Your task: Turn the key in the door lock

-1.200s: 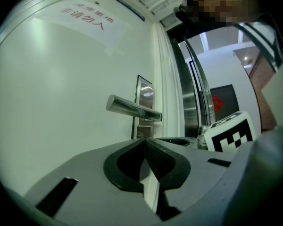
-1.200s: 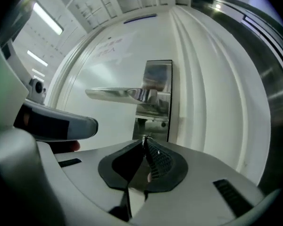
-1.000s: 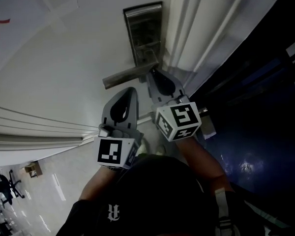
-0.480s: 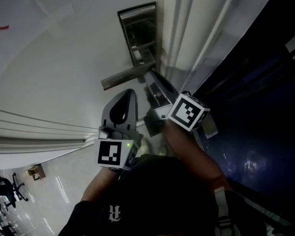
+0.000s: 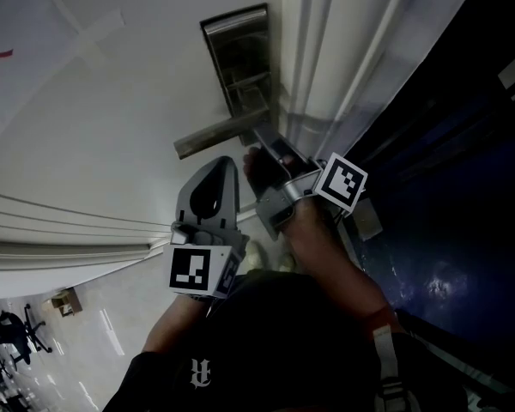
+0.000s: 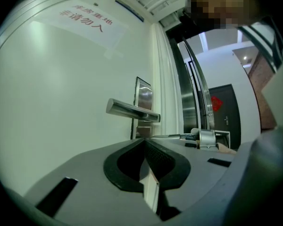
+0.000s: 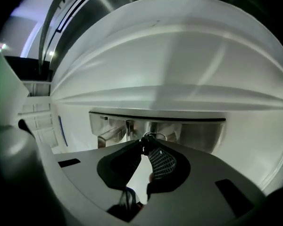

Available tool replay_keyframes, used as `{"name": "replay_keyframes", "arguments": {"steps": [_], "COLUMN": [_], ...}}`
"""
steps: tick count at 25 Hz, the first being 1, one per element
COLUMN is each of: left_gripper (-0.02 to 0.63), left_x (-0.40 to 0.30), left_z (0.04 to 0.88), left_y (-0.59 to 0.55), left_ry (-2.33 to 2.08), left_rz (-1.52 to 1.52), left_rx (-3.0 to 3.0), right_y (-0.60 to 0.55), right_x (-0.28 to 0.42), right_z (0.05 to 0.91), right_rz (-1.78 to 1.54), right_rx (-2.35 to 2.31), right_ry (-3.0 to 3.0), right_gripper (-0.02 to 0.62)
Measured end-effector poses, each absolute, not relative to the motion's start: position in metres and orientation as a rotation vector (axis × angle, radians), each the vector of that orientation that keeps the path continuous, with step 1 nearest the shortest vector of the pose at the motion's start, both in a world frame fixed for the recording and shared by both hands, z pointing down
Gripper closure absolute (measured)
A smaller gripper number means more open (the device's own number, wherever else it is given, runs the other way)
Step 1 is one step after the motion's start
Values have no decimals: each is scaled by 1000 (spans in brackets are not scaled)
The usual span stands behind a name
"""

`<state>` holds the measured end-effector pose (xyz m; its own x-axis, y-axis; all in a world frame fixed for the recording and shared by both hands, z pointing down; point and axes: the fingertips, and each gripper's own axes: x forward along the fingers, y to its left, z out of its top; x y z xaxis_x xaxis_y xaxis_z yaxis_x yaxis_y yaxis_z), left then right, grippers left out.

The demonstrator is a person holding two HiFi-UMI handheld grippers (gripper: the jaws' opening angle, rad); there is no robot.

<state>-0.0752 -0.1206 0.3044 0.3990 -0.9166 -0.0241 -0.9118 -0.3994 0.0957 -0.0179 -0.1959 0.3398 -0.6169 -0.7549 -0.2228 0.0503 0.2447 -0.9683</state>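
Two grippers are up at the white door point(image 5: 112, 144). In the head view, the left gripper point(image 5: 227, 163) hangs just below the lever handle point(image 5: 219, 136), apart from it. The right gripper point(image 5: 266, 140), tilted on its side, reaches in under the lever to the metal lock plate point(image 5: 239, 58).

In the left gripper view, that gripper's jaws are pressed together with nothing between them. The lever and plate stand ahead, and a paper sign point(image 6: 82, 20) with red characters is stuck higher on the door.

In the right gripper view, the jaws are clenched on the key point(image 7: 150, 138), a small ring showing at their tips. The key sits right at the lock plate, beside the lever's base.
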Motion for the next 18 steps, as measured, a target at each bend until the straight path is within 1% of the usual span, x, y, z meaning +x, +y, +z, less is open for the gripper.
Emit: {"name": "replay_keyframes", "arguments": {"steps": [10,18], "left_gripper": [599,598], "left_x": [-74,-73], "left_z": [304,303], "left_y": [-121,-121], "left_ry": [-1682,-1685], "left_rz": [-105,-99], "left_rx": [2579,2582], "right_y": [-196,-196], "right_x": [-21,-22], "right_z": [341,340], "right_rz": [-1597,-1571], "right_rx": [-345,-127], "right_ry": [1532,1381], "right_gripper": [560,558]}}
